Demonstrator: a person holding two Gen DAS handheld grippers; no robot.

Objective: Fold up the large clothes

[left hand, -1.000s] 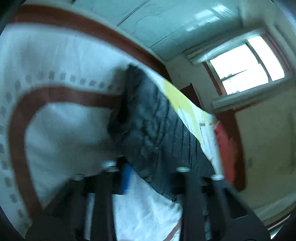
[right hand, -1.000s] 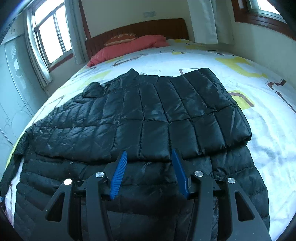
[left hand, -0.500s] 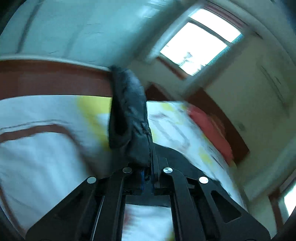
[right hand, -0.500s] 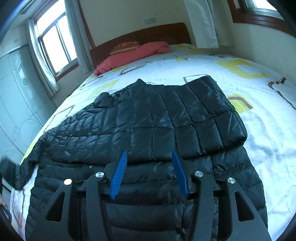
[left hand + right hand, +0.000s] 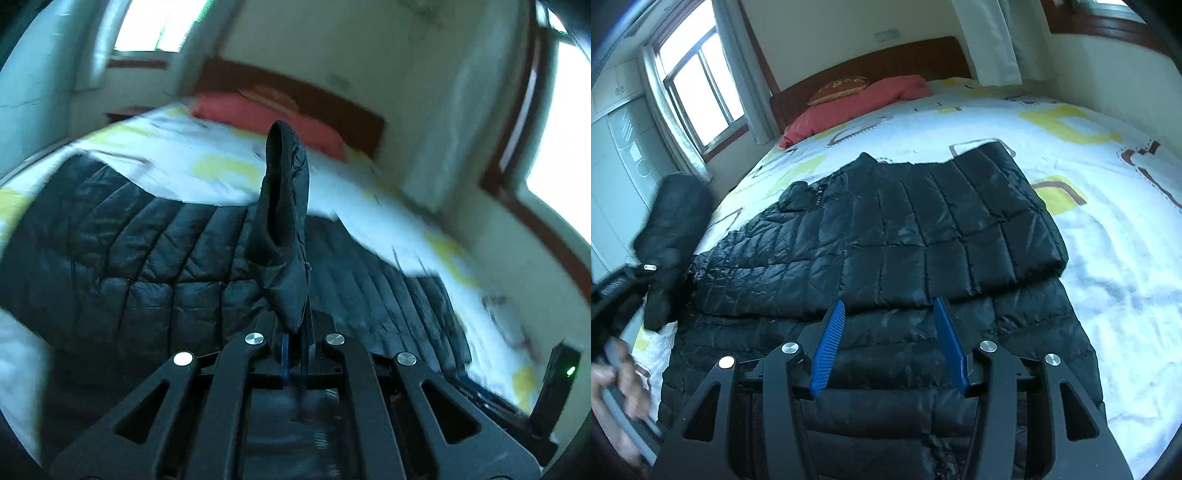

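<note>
A black quilted down jacket [image 5: 886, 236] lies spread on the bed, its right side folded over the middle. My left gripper [image 5: 293, 334] is shut on the jacket's left sleeve [image 5: 284, 221], and the cuff stands up above the fingers over the jacket body [image 5: 147, 258]. In the right wrist view that sleeve [image 5: 672, 236] hangs lifted at the left edge, held by the left gripper [image 5: 646, 269]. My right gripper [image 5: 890, 328] hovers open over the lower jacket, with nothing pressed between its blue pads [image 5: 829, 347].
The bed sheet [image 5: 1108, 240] is white with yellow and brown shapes. A red pillow [image 5: 857, 99] lies by the wooden headboard [image 5: 886, 59]. Windows and curtains line both side walls. A hand [image 5: 624, 369] grips the left tool's handle. A black device with a green light [image 5: 561, 373] shows at right.
The left gripper closed on the sleeve at the bed's left side, rolled upright and swung it up and over the jacket body. The right gripper stayed open and nearly still.
</note>
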